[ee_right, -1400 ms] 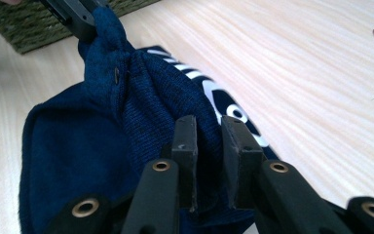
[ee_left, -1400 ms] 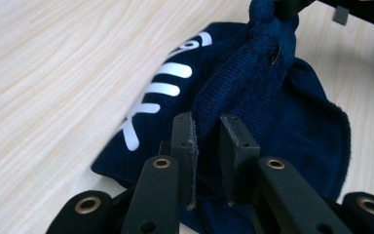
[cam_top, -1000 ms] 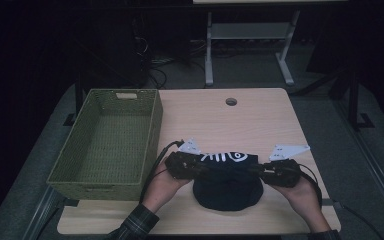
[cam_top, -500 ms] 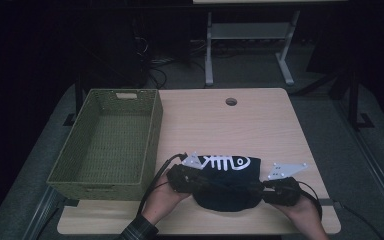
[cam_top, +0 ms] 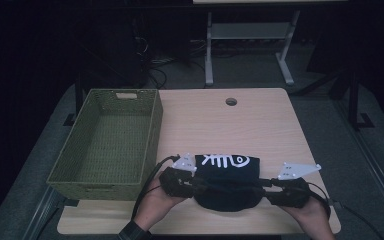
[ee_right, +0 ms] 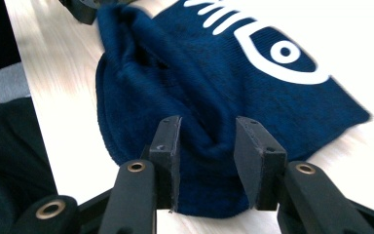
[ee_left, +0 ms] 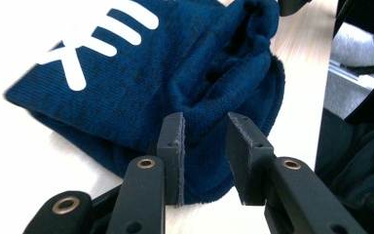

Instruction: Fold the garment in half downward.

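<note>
My left hand-held gripper sits at the left end of the folded navy sweater, jaws just eased apart with a fold of knit loose between them. The sweater lies flat near the front of the counter, right of the green basket, probably headed there. My right hand-held gripper mirrors it, likewise just let go, I think.

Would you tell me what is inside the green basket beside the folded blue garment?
The basket shows a bare woven floor in the high view, with no item lying on it. Its near wall covers a strip of the floor along that side, so that part stays unseen.
</note>
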A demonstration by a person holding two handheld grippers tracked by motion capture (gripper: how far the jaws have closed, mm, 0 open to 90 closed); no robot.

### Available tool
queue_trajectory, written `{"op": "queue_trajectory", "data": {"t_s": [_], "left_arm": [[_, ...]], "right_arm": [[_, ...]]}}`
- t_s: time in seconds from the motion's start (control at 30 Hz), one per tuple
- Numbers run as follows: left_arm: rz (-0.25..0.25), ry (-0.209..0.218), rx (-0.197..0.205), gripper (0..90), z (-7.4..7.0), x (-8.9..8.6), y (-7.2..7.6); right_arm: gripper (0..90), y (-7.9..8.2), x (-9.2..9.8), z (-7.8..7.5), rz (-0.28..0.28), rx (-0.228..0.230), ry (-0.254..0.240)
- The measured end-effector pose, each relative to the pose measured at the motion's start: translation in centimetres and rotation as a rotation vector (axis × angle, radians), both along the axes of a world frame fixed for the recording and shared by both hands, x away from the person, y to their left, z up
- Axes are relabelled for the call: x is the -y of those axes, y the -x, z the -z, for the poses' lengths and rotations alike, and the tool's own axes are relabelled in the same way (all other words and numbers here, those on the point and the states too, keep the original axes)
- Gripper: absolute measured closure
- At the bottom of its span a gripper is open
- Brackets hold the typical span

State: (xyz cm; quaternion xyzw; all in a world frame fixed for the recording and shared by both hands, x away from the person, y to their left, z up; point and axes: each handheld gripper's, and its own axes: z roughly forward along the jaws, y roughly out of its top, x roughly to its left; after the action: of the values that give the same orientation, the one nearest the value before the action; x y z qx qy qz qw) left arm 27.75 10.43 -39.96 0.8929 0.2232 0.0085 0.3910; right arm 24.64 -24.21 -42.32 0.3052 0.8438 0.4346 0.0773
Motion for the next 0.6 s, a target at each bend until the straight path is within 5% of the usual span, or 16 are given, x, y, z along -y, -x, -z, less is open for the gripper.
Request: {"op": "queue_trajectory", "data": {"t_s": [0.13, 0.27, 0.43, 0.6], "left_arm": [[-0.024, 0.013, 0.008, 77.5, -0.6, -0.7, -0.5], [-0.041, 0.001, 0.010, 89.0, -0.4, -0.3, -1.3], [-0.057, -0.008, 0.009, 89.9, 0.3, 0.7, -2.6], [-0.079, -0.012, 0.029, 89.9, 0.4, 1.6, -4.2]], "right_arm": [[65.0, -0.2, 1.3, -0.6, 0.029, 0.009, -0.024], [77.3, -0.9, 1.7, -0.9, 0.038, 0.006, -0.035], [88.7, -2.1, 0.8, -0.3, 0.022, 0.009, -0.021], [89.8, -2.6, -0.1, 0.2, 0.000, -0.003, 0.002]]}}
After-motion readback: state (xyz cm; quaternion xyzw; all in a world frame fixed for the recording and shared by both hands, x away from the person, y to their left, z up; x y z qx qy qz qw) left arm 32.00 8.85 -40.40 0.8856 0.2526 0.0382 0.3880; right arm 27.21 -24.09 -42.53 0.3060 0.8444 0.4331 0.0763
